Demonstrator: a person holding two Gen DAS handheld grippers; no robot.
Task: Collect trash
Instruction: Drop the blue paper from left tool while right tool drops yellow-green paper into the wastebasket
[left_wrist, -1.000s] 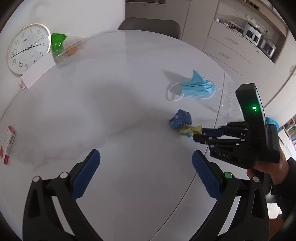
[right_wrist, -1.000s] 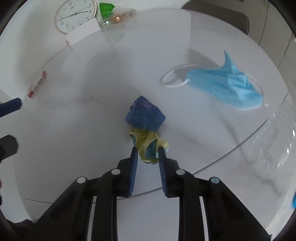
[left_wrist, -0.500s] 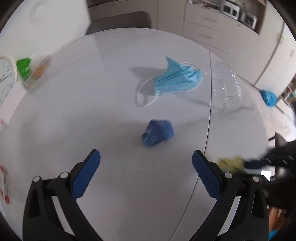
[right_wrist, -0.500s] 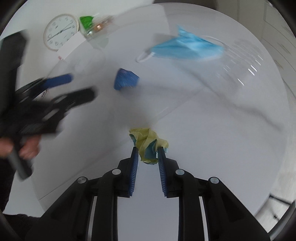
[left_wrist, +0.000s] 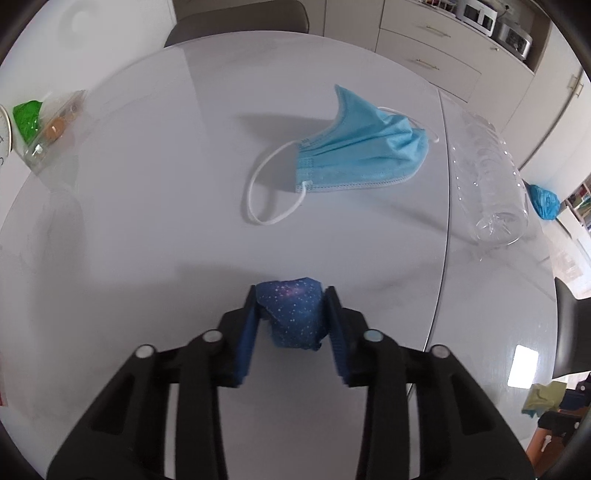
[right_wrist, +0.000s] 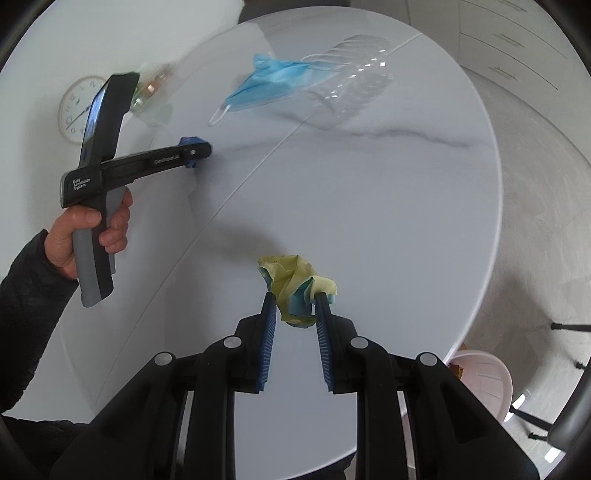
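A crumpled dark-blue starry paper wad (left_wrist: 291, 314) lies on the white round table (left_wrist: 147, 229). My left gripper (left_wrist: 290, 295) is closing its jaws around the wad, and both blue pads touch its sides. In the right wrist view the same left gripper (right_wrist: 197, 149) shows at the left, held by a hand. My right gripper (right_wrist: 293, 297) is shut on a crumpled yellow and light-blue paper (right_wrist: 295, 286), held above the table's near part. A blue face mask (left_wrist: 362, 155) and a clear plastic bottle (left_wrist: 487, 177) lie further back.
A wall clock (right_wrist: 75, 109) and a clear packet with green wrapping (left_wrist: 40, 125) lie at the table's far left. A chair (left_wrist: 236, 18) stands behind the table, cabinets (left_wrist: 436, 48) beyond. A pale pink bin (right_wrist: 480, 376) sits on the floor past the table's right edge.
My left gripper moved toward the blue wad, dropped lower, and its wide-open jaws closed onto it. My right gripper carried the yellow paper away from the wad toward the table's right side.
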